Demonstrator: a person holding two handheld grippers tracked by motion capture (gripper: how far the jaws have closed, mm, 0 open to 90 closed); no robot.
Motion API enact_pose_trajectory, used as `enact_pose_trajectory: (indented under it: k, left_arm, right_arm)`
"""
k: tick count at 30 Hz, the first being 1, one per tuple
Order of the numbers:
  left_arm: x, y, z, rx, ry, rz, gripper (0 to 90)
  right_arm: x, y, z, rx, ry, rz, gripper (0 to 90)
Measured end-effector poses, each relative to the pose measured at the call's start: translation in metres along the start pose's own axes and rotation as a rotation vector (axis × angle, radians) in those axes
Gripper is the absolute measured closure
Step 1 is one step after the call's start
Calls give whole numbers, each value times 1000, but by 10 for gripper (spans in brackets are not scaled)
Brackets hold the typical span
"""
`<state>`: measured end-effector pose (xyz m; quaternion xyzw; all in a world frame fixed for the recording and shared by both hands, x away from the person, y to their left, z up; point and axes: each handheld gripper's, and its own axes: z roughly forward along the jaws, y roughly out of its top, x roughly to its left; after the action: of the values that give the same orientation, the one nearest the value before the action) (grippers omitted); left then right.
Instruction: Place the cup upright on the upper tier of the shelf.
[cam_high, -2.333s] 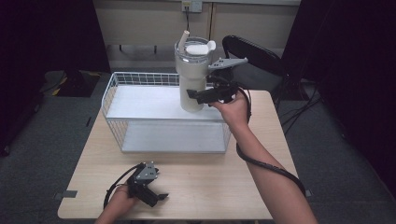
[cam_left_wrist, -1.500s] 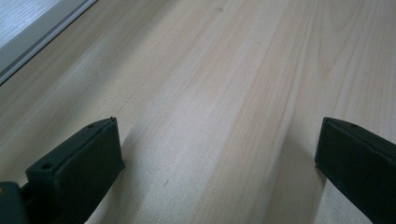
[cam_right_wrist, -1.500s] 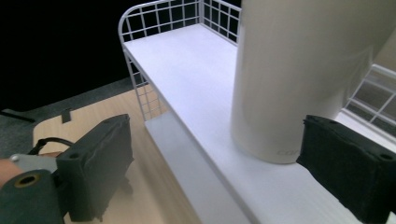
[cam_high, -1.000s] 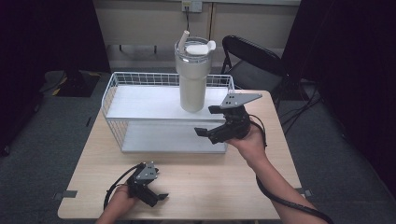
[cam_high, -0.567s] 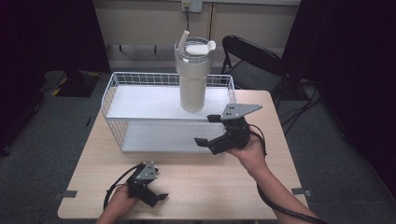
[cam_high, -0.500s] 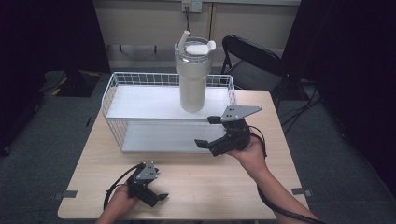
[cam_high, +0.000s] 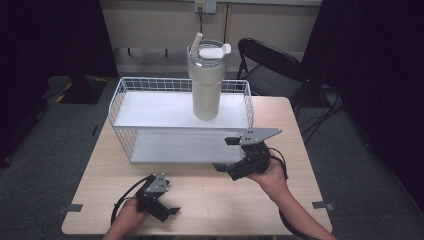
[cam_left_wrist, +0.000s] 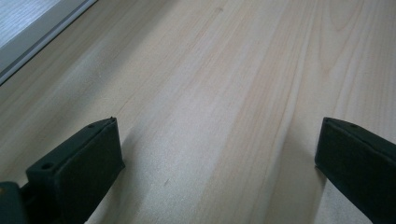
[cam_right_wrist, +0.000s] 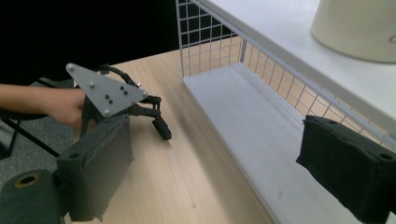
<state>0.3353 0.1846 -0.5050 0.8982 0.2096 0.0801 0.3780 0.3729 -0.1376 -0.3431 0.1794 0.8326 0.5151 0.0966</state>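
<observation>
On the upper shelf of the white wire rack (cam_high: 150, 107) stands the cream tumbler (cam_high: 207, 87), upright, lid and straw on, near the right end of the shelf. Sits well apart from both grippers, up and behind the right one, with nothing touching it. Shows as a pale rounded base (cam_right_wrist: 357, 30) at the top right corner of the right gripper view, on the shelf above the wire grid.

Lower and nearer the person, just in front of the rack's right front corner, hangs the right gripper (cam_high: 224, 154), held in a hand above the desk (cam_high: 300, 145), jaws spread wide and empty, pointed leftward along the rack's lower shelf (cam_right_wrist: 261, 140).

Near the front edge of the desk, left of centre, rests the left gripper (cam_high: 167, 212), low on the wood, jaws likewise spread wide with bare wood grain between them (cam_left_wrist: 219, 154). Seen too from the right gripper view as a grey plate and black linkage (cam_right_wrist: 161, 128) beside a hand.
</observation>
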Motion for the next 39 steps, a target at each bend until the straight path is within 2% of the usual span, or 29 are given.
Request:
enact_pose_trajectory:
  k: [7,13,25,39]
  left_arm:
    - [0,0,0,0,0,0,0]
    - [0,0,0,0,0,0,0]
    - [0,0,0,1,0,1,0]
    - [0,0,0,0,0,0,0]
  right_arm:
    - [5,-21,4,24,15,-5,89]
    - [5,-42,9,38,27,19,90]
    - [6,-73,16,70,38,31,90]
    - [10,-109,31,150,55,29,92]
